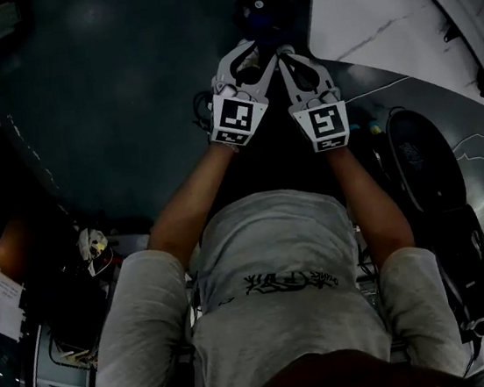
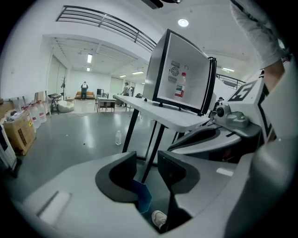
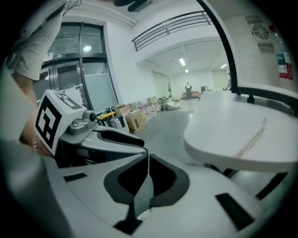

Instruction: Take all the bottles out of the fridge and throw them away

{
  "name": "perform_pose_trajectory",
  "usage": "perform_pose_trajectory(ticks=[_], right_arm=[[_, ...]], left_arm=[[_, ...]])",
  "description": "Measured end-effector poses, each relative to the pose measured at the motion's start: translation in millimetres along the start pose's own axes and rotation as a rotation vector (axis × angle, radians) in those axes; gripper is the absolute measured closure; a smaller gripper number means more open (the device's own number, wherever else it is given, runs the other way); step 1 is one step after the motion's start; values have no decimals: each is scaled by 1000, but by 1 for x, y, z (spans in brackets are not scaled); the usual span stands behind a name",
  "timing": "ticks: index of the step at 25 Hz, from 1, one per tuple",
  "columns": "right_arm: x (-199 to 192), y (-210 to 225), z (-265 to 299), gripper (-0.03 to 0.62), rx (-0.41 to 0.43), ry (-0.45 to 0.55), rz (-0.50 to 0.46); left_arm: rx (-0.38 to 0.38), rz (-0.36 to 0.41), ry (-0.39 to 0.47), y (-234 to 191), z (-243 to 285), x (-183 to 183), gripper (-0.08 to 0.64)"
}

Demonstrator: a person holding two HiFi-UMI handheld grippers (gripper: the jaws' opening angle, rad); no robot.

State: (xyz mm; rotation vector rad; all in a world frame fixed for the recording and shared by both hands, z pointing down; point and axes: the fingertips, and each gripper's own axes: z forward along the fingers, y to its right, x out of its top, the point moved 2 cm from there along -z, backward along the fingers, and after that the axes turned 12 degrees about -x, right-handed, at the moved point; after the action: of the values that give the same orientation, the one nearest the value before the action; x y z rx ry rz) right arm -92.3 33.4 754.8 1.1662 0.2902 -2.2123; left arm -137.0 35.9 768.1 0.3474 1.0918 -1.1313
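A small black fridge (image 2: 182, 74) stands on a white table (image 2: 163, 114), its white inside showing. One bottle with a red label (image 2: 180, 85) stands upright in it. The right gripper view catches the fridge's edge (image 3: 260, 42) and the same table (image 3: 242, 135). Another clear bottle (image 2: 118, 137) stands on the floor beyond the table legs. My left gripper (image 2: 146, 162) is open, with nothing between its pads. My right gripper (image 3: 148, 160) is shut and empty. In the head view both grippers, left (image 1: 246, 55) and right (image 1: 288, 56), are held side by side before the person's chest.
A blue object (image 2: 142, 197) lies on the floor below the left jaws, beside a shoe (image 2: 159, 217). Cardboard boxes (image 2: 18, 130) line the left wall. The hall floor is grey and glossy, with desks and a person (image 2: 84, 88) far back.
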Motion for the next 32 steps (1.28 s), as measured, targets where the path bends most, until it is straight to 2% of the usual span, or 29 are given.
perform_pose_trajectory(ticks=[9, 25, 32], right_arm=[[66, -8, -38, 581, 18, 79, -15], [197, 10, -87, 583, -44, 240, -54], [241, 11, -114, 583, -45, 289, -71]], left_arm=[[36, -9, 65, 8, -37, 58, 430], [67, 85, 189, 17, -90, 185, 488], [56, 126, 213, 26, -109, 224, 545]])
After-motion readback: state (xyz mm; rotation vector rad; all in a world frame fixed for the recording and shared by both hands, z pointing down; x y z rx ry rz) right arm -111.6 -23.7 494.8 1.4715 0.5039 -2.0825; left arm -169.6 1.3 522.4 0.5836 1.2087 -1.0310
